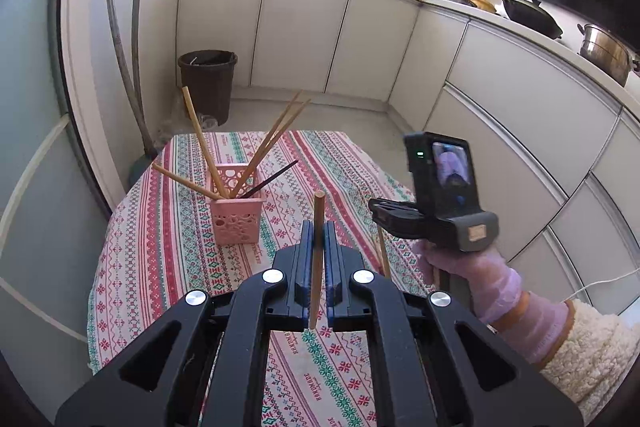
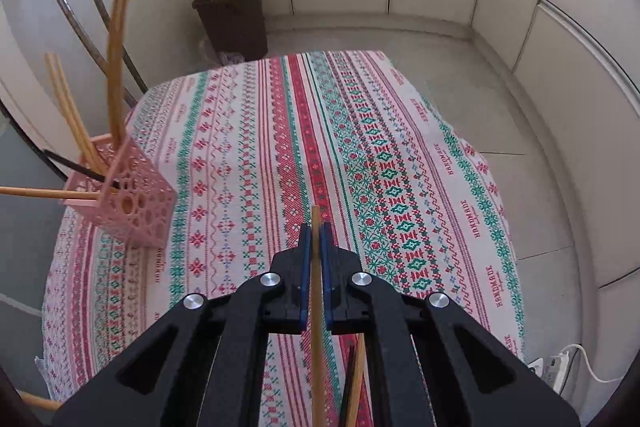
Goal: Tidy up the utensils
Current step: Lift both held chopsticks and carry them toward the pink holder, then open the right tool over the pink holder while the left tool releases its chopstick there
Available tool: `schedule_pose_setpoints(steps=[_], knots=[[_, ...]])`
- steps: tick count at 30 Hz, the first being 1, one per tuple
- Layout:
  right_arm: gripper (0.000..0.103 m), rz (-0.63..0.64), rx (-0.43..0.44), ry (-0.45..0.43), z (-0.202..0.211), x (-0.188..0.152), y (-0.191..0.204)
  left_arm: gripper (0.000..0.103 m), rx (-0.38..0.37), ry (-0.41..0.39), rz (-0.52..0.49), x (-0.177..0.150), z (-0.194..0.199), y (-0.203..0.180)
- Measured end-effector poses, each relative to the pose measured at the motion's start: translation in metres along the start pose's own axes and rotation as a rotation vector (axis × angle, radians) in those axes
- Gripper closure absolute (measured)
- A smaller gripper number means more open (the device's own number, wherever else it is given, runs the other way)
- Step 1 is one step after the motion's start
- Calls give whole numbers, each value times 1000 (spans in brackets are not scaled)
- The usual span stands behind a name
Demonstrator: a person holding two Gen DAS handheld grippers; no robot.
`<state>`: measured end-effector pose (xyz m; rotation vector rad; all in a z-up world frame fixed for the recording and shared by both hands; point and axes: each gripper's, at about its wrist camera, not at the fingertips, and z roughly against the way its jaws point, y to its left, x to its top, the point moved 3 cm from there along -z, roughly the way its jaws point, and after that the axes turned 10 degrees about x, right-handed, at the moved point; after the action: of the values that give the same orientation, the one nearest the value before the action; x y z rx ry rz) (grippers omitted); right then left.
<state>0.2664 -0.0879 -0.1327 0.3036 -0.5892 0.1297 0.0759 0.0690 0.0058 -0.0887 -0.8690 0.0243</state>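
Left gripper [image 1: 319, 227]: clamped on one wooden chopstick [image 1: 317, 259]. Right gripper [image 2: 316, 231]: clamped on another chopstick [image 2: 317, 291]. Pink holder [image 1: 236, 217] (several chopsticks inside): near tablecloth's [image 1: 344, 179] left edge.

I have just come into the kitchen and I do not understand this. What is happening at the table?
A person is sorting chopsticks into a pink perforated holder on a table with a patterned tablecloth. Each hand carries a two-finger gripper. The left gripper is shut on one wooden chopstick, and the right gripper is shut on another wooden chopstick. The holder already contains several wooden chopsticks and one dark one. Neither held chopstick is in the holder yet.
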Motion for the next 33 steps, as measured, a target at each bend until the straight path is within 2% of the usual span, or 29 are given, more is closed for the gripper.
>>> schedule_pose_setpoints(steps=[11, 16, 19, 28, 33], knots=[[98, 37, 134, -147, 128, -10, 17, 98, -23, -77, 45, 19, 31, -1], [98, 18, 185, -194, 161, -13, 18, 98, -17, -105, 47, 29, 41, -2], [98, 8, 218, -219, 177, -6, 23, 98, -1, -130, 70, 47, 47, 6], [98, 14, 318, -298, 221, 34, 43, 99, 113, -257, 146, 120, 51, 38], [98, 47, 344, -301, 226, 47, 57, 98, 189, -272, 188, 139, 17, 51]])
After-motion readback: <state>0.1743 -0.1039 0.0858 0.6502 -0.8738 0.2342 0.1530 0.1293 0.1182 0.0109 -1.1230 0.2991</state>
